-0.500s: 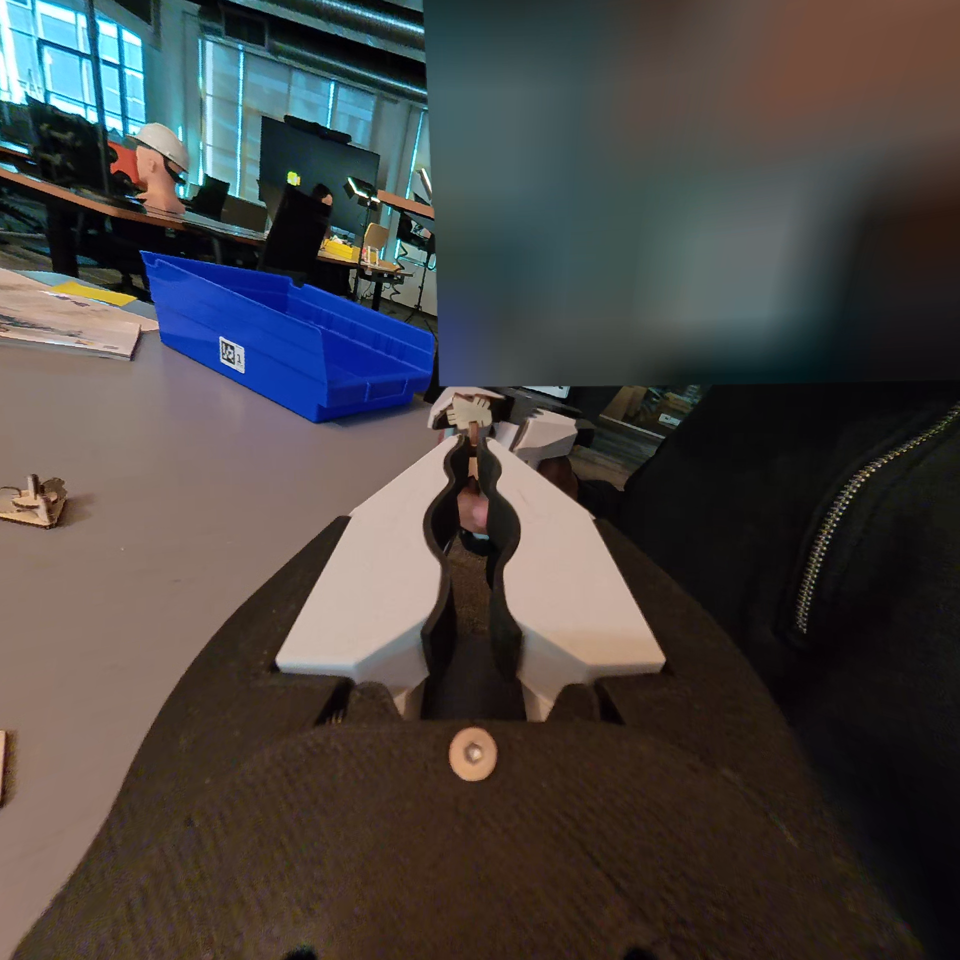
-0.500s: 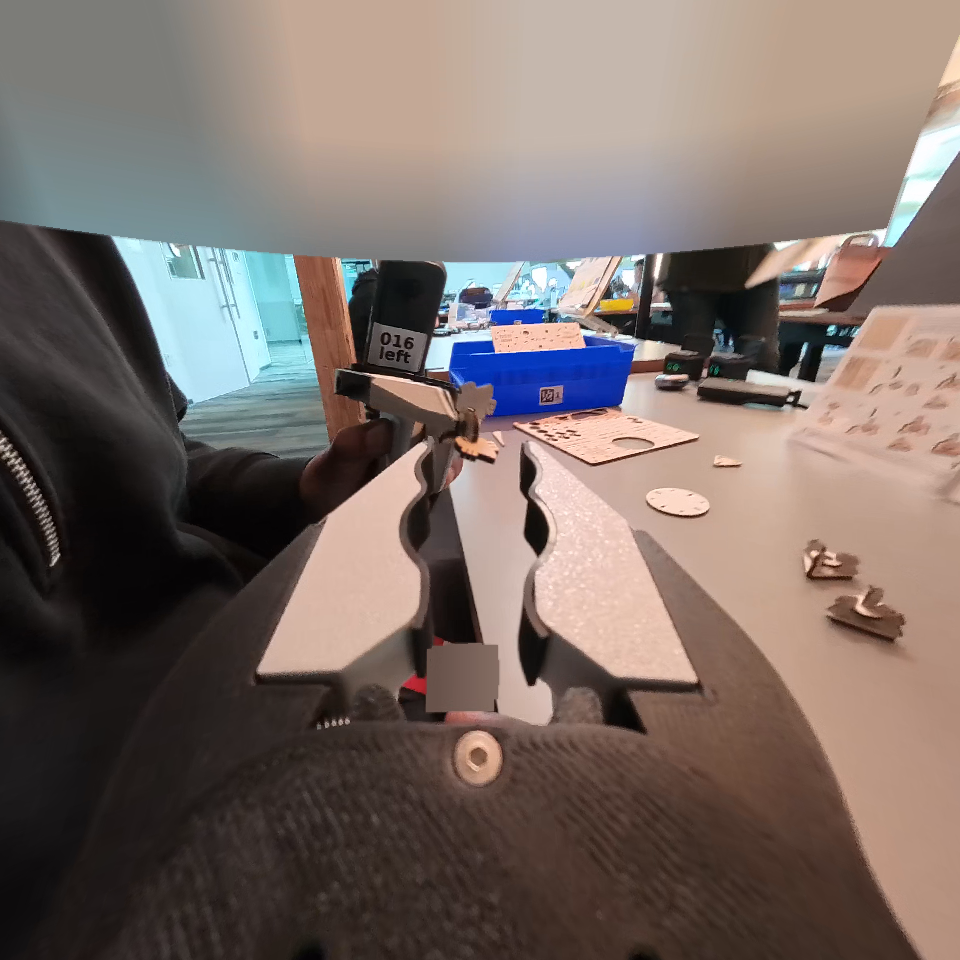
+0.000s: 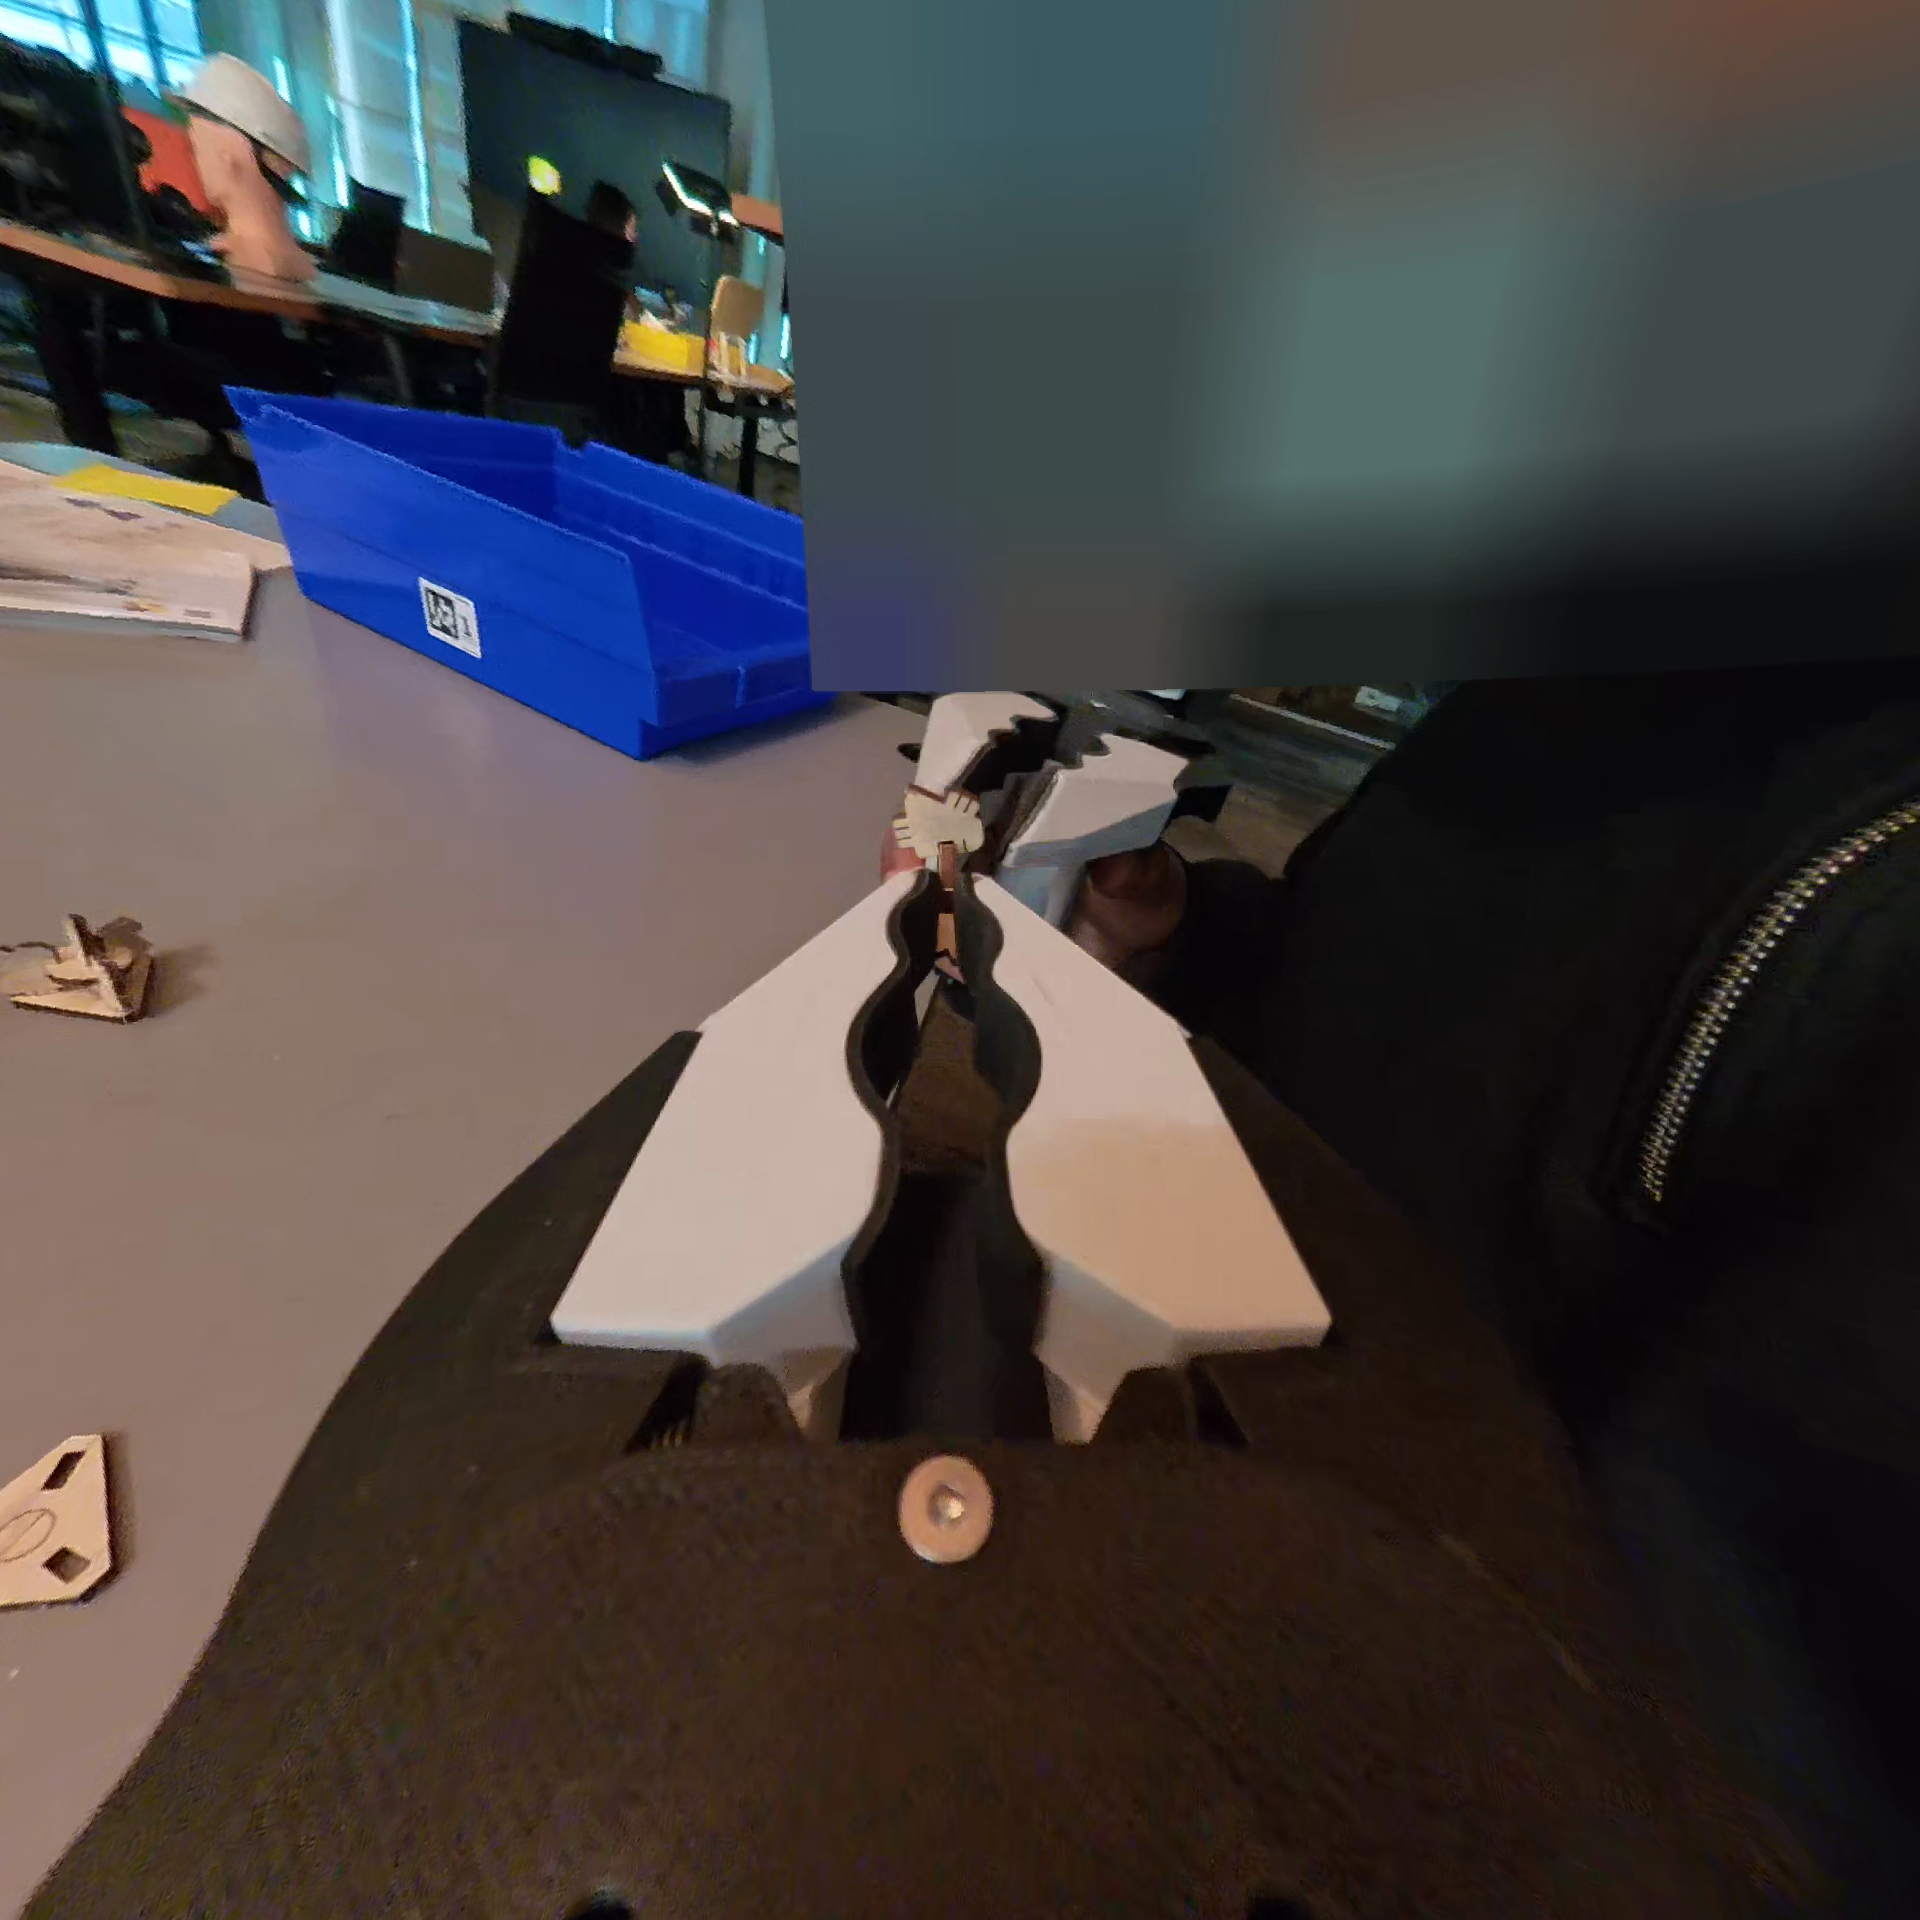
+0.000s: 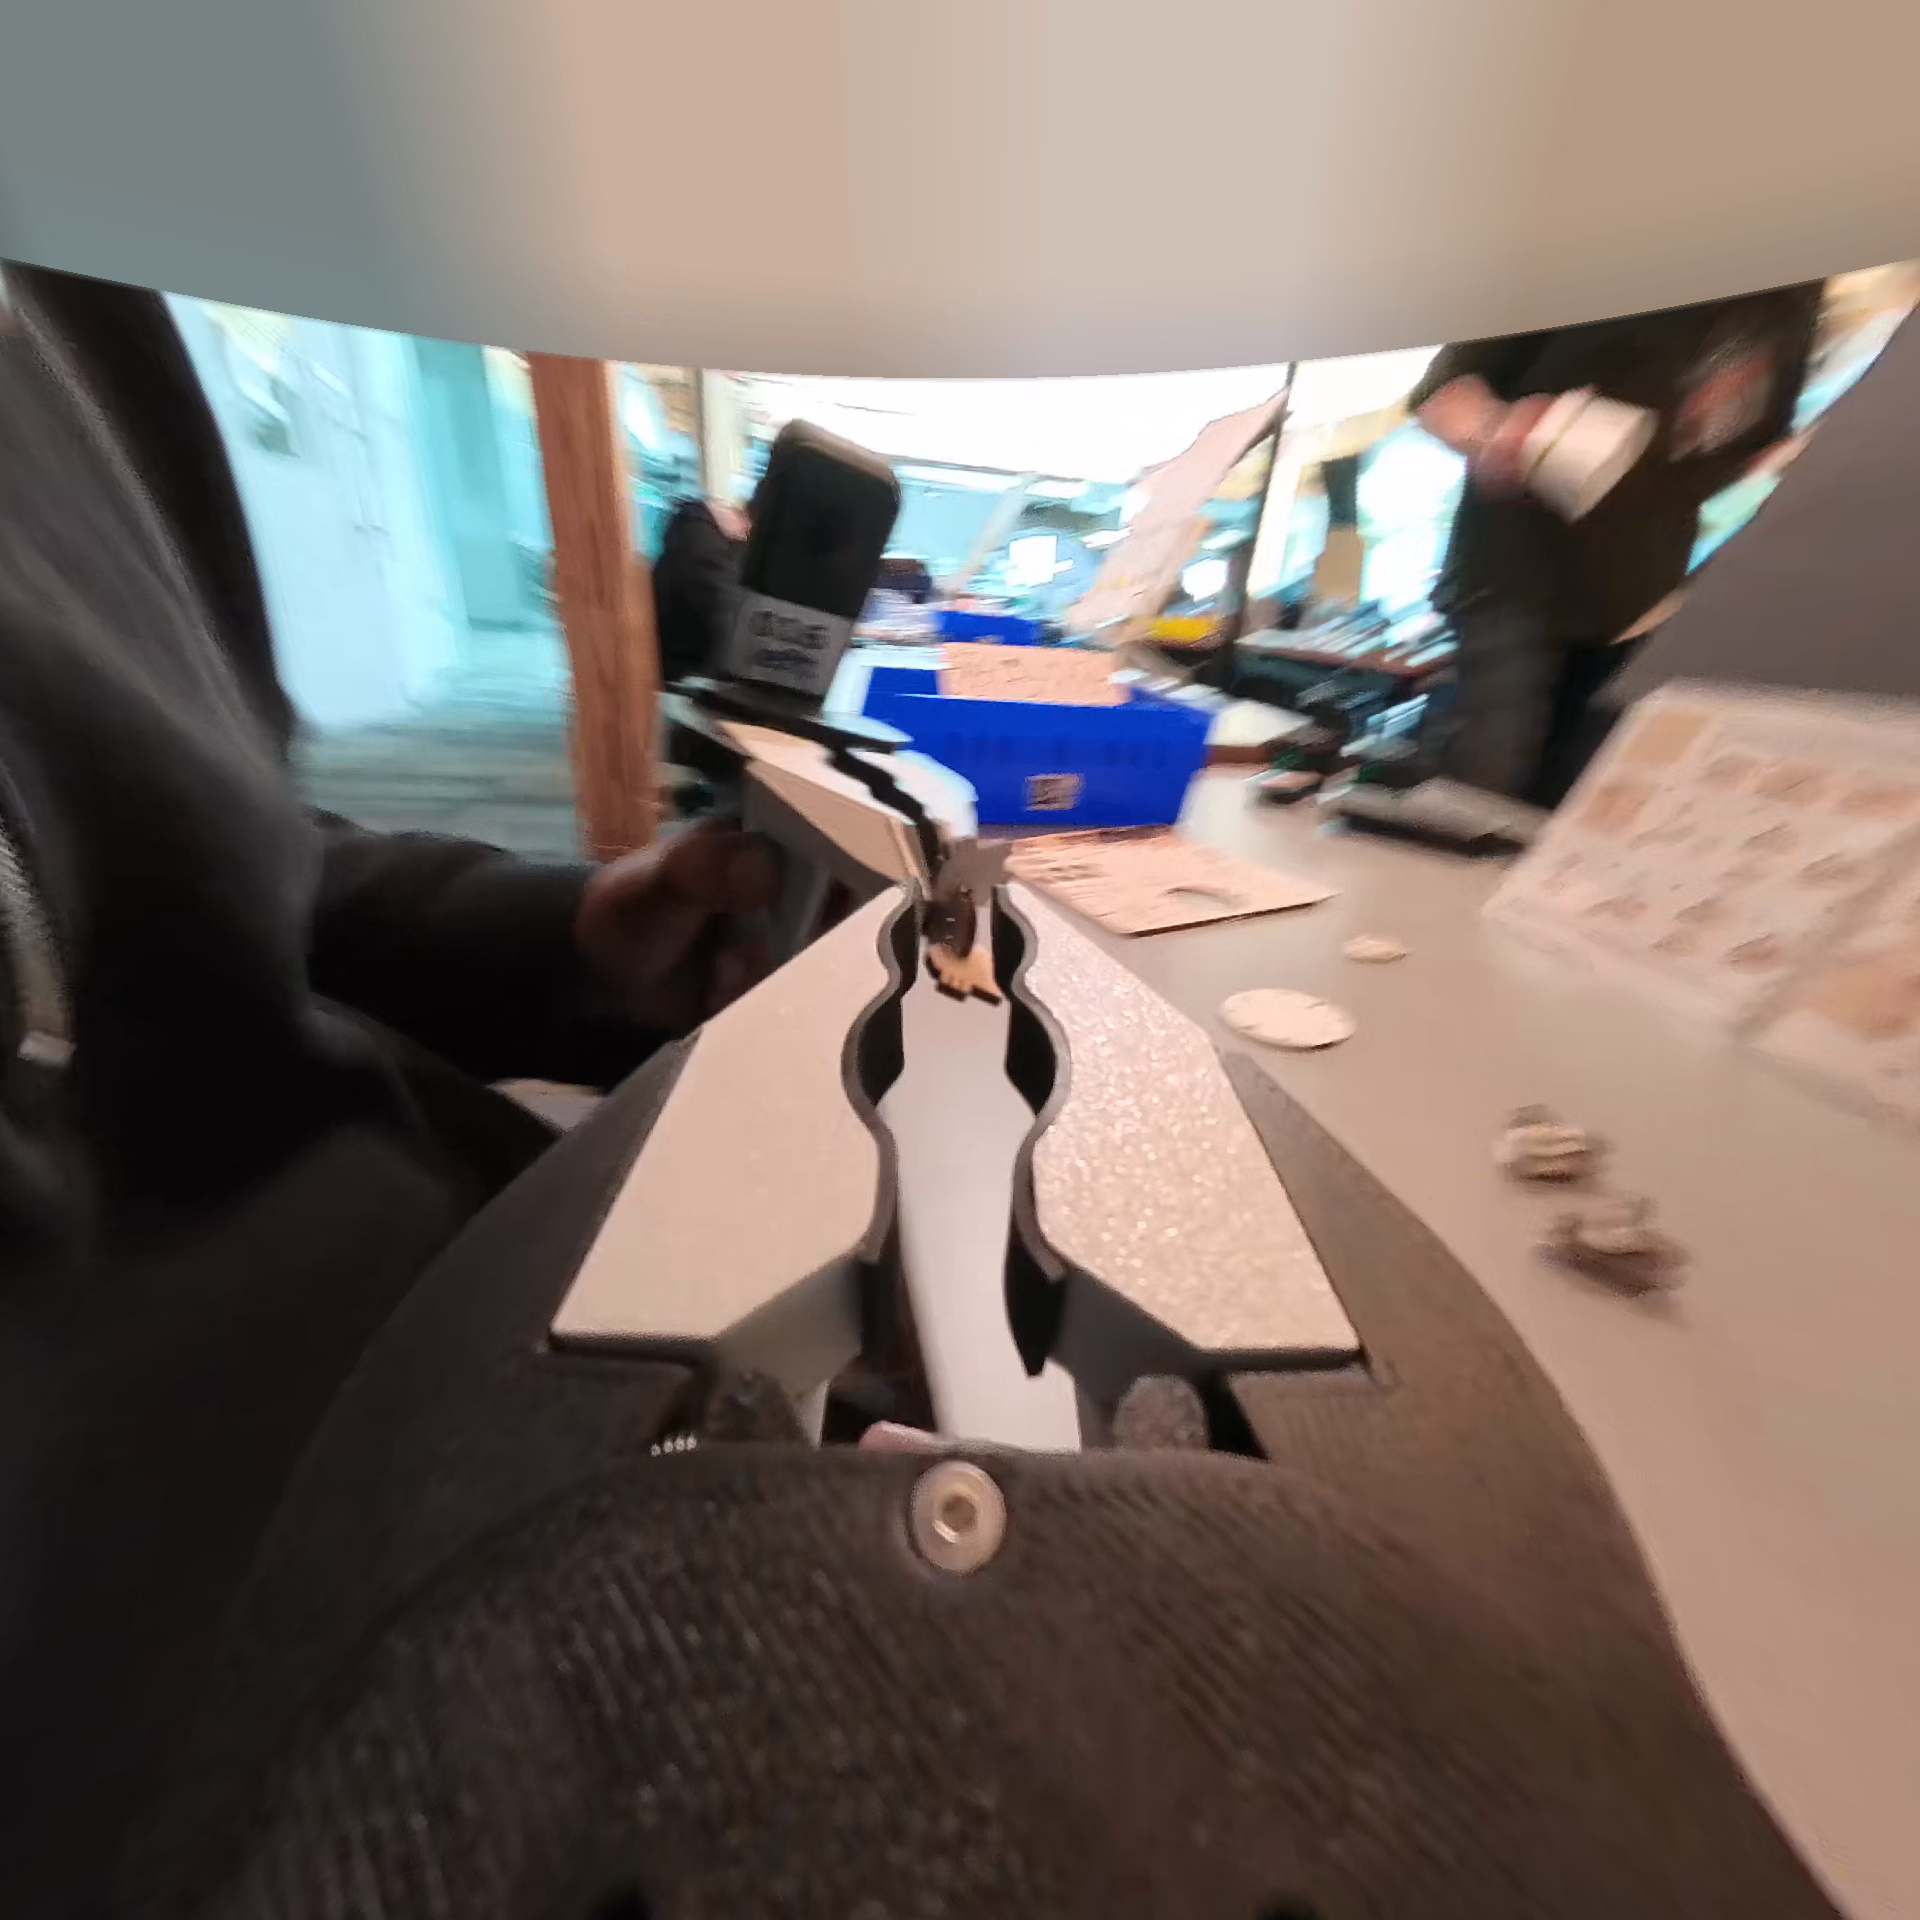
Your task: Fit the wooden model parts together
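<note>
My left gripper (image 3: 943, 883) is shut on a thin brown wooden strip (image 3: 945, 920), held edge-on above the grey table (image 3: 416, 987). A pale toothed wooden piece (image 3: 940, 821) sits on the strip's far end. My right gripper (image 4: 951, 899) meets it tip to tip and its pads close on the same small wooden assembly (image 4: 961, 956). In the left wrist view the right gripper (image 3: 961, 800) shows just beyond, with the toothed piece at its tips. In the right wrist view the left gripper (image 4: 940, 831) comes in from the left, held by a hand (image 4: 675, 914).
A blue bin (image 3: 540, 582) and a booklet (image 3: 114, 582) lie on the far left. Small wooden parts (image 3: 88, 971) (image 3: 52, 1527) are on the table. The right wrist view shows another blue bin (image 4: 1039, 758), a cut wooden sheet (image 4: 1164, 883), a disc (image 4: 1288, 1018) and a printed sheet (image 4: 1714, 883).
My right gripper's jaws, wide open before, have moved up and narrowed onto the wooden assembly. My left gripper stays shut on the strip.
</note>
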Action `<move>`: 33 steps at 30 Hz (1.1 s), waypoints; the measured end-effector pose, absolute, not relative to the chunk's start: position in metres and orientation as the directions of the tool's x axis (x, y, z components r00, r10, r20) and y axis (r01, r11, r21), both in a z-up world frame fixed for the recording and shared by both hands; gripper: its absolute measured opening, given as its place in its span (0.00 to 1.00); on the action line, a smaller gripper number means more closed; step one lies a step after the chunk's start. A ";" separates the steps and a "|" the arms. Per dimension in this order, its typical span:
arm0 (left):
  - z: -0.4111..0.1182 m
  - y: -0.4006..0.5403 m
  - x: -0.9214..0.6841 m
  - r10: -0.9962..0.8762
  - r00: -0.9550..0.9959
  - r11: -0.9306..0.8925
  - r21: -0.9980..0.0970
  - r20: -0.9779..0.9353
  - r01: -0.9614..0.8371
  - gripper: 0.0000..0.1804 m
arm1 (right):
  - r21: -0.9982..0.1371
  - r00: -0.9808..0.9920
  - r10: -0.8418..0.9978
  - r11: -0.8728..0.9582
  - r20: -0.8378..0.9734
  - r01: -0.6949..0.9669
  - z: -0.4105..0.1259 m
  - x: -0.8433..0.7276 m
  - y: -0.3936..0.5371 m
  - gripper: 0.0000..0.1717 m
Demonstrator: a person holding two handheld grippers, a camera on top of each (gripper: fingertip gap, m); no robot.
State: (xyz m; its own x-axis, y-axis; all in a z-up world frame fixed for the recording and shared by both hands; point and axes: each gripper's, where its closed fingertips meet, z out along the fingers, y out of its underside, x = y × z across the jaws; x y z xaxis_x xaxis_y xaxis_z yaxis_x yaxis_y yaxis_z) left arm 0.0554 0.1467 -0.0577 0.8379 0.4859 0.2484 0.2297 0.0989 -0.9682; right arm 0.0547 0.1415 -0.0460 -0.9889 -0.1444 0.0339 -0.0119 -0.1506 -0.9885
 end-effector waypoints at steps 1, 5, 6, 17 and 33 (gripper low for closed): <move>-0.058 0.146 0.055 0.478 0.840 0.101 -0.966 0.257 0.238 0.01 | -0.989 -0.985 -0.174 -0.141 -0.016 0.041 -0.046 0.055 0.141 0.06; -0.059 0.141 0.057 0.447 0.845 0.103 -0.956 0.292 0.276 0.01 | -0.978 -0.957 -0.249 -0.107 -0.150 0.181 -0.049 0.052 0.143 0.04; -0.062 0.142 0.058 0.441 0.848 0.089 -0.954 0.294 0.285 0.01 | -0.975 -0.953 -0.256 -0.104 -0.163 0.194 -0.049 0.052 0.143 0.04; -0.065 0.145 0.064 0.398 0.868 0.054 -0.952 0.298 0.302 0.01 | -0.973 -0.922 -0.327 -0.029 -0.206 0.227 -0.063 0.062 0.138 0.00; -0.054 0.150 0.052 0.389 0.825 0.240 -0.909 0.411 0.340 0.15 | -0.949 -0.938 -0.301 -0.203 -0.173 0.240 -0.044 0.045 0.151 0.00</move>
State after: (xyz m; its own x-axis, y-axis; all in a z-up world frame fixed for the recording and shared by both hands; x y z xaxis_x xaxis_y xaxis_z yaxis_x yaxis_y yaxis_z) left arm 0.0523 0.1499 -0.0541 0.8245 0.3890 0.4109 0.3397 0.2404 -0.9093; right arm 0.0451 0.1511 -0.0440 -0.9379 -0.3007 -0.1731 0.2402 -0.2027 -0.9493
